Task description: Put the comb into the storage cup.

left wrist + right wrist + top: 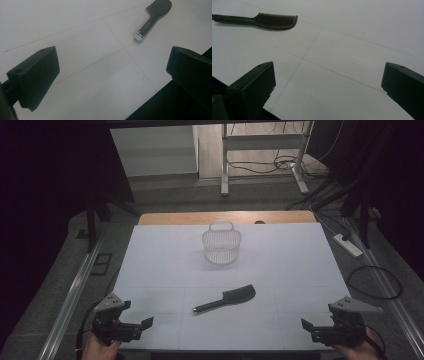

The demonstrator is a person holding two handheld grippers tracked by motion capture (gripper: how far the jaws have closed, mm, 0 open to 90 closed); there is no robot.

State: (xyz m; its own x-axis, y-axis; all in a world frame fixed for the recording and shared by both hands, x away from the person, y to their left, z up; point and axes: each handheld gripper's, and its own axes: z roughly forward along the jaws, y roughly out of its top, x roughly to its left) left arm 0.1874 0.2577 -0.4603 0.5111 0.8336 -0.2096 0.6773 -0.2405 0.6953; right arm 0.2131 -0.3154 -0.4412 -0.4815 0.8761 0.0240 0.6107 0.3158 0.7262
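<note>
Black comb (226, 299) lies flat mid-table, between the left gripper (131, 326) and right gripper (320, 330), both empty with jaws spread wide.

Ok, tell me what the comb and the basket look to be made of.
Comb: likely matte black plastic, moulded teeth; its handle end glints, perhaps metal or chrome-look cap. Basket: looks like pale plastic or coated wire, see-through lattice wall; too small to tell which.

The high view looks forward and down on the whole tabletop (165, 270) from above its near edge. Each gripper view sits low and close over a near corner, angled inward. All three share the comb (226, 298) (153, 17) (265, 20).
</note>
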